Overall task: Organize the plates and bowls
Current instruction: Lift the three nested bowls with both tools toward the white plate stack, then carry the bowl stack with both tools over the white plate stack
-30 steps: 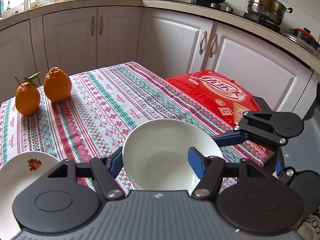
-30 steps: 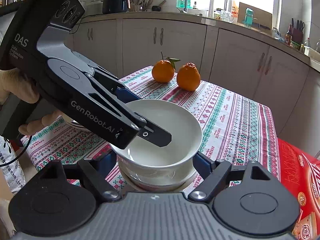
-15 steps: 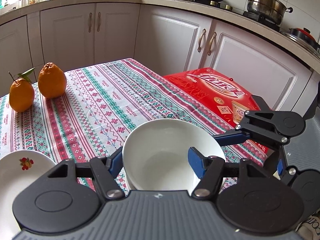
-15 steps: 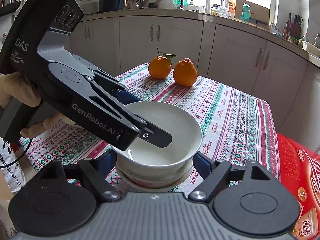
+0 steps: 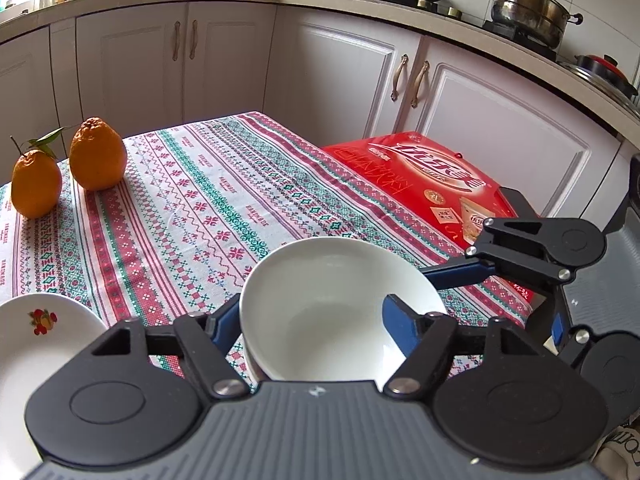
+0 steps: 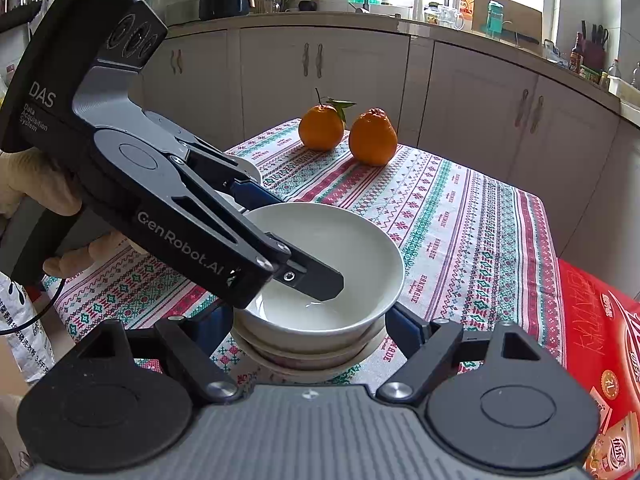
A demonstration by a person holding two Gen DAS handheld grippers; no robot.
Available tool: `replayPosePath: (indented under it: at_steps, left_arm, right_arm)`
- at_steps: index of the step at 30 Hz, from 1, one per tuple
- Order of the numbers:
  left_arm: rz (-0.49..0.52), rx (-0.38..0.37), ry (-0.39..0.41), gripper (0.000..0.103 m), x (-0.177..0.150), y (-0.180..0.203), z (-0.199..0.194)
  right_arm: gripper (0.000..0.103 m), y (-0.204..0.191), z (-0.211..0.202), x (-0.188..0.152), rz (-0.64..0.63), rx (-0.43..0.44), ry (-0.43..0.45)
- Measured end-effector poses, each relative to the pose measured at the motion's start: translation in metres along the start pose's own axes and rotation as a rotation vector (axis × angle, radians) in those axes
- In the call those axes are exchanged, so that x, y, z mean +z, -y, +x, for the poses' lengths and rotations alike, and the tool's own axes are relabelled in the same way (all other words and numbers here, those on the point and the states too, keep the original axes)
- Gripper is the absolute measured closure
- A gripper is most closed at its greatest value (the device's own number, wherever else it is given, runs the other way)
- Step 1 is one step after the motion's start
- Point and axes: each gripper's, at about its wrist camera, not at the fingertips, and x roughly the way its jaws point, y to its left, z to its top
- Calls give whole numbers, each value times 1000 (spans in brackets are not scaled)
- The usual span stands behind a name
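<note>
L tool (image 5: 310, 326) opening; bowl (image 5: 340, 312) stacked.

Bowl (image 6: 320, 276) sits stacked on a second bowl (image 6: 312, 354) on the tabletop (image 6: 460, 216). Two oranges (image 6: 348, 132) behind the bowl at the far edge; plate (image 5: 28, 344) left of it; box (image 5: 432, 184) right.

Left gripper (image 5: 310, 320) opening around the white bowl's (image 5: 320, 304) rim, right gripper (image 5: 472, 272) alongside, fruit-print plate (image 5: 36, 344) at left.

Black gripper (image 6: 280, 248) marked GenRobot.AI, blue fingers (image 5: 396, 322), silver screws
</note>
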Motion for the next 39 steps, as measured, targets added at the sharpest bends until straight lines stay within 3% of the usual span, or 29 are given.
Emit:
replayPosePath:
  at_steps: [3, 8, 15, 21, 28, 32, 39]
  left_arm:
    - [-2, -7, -1, 19, -1, 0, 0]
    - [7, -5, 37, 9, -1, 1, -9]
    - [42, 68, 102, 8, 2, 2, -30]
    - [78, 112, 212, 1, -3, 3, -59]
    - [92, 127, 100, 1, -32, 2, -58]
    - [66, 82, 28, 1, -50, 0, -51]
    - [101, 71, -8, 1, -67, 7, -31]
  right_arm:
    - [16, 0, 2, 0, -2, -3, -4]
    - [1, 1, -6, 0, -5, -2, 38]
    - [0, 3, -18, -4, -20, -18, 49]
    - [0, 6, -28, -9, -47, -48, 53]
    - [0, 10, -30, -16, -75, -53, 47]
    - [0, 13, -25, -21, -87, -40, 20]
    - [0, 16, -6, -30, -114, 1, -37]
